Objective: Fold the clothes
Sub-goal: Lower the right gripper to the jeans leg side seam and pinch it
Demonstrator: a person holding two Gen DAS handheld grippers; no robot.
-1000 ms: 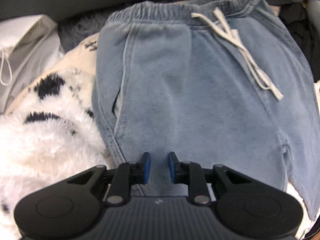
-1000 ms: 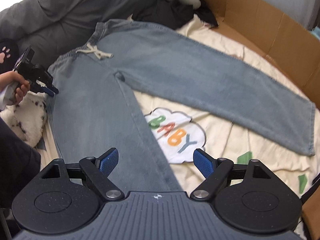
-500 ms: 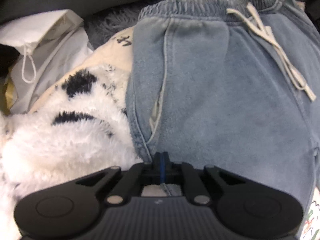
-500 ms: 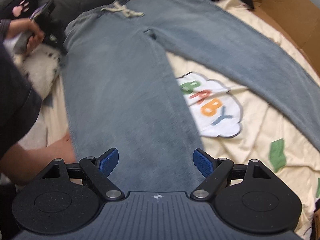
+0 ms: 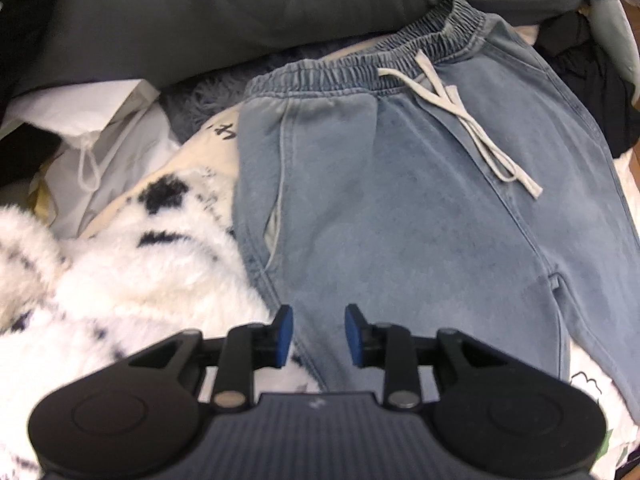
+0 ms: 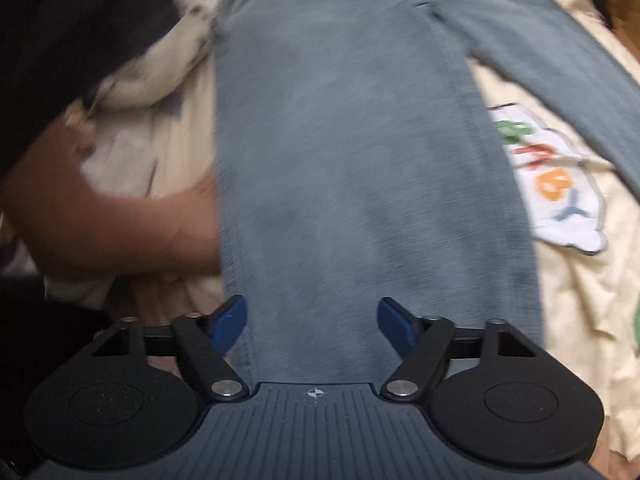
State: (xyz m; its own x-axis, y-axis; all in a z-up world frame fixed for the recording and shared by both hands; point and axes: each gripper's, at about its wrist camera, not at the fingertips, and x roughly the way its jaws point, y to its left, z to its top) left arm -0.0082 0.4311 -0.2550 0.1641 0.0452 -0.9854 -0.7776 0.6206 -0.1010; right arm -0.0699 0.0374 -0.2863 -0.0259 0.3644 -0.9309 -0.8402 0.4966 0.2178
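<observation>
From the left wrist, the left gripper (image 5: 316, 334) has let go: half a second ago its blue pads were pinched shut at the outer side seam of the blue jeans (image 5: 400, 208), and now the jaws are opening, with nothing between them and the denim lying free below. The view has also pulled back, so more of the elastic waistband (image 5: 360, 64) and the cream drawstring (image 5: 460, 120) shows than before. That reads as a small tug or straightening of the hip edge just finished, with no fold started. The jeans lie flat on the bed, the waistband towards the grey pillow (image 5: 200, 20), and a white spotted fleece (image 5: 120, 272) touches their left edge. The lower legs run out of frame.

From the right wrist, the right gripper (image 6: 312, 326) has come in low over one trouser leg (image 6: 360, 160). Its jaws are closing from wide and straddle the leg's left side seam, but the pads do not yet press the cloth. The cream bedsheet (image 6: 580, 300) with its "BABY" patch (image 6: 556, 184) lies to the right. The frame is motion-blurred; the skin-toned shape at the left is probably the person's bare limb (image 6: 120, 220), though I cannot tell which. The hems are cut off.
</observation>
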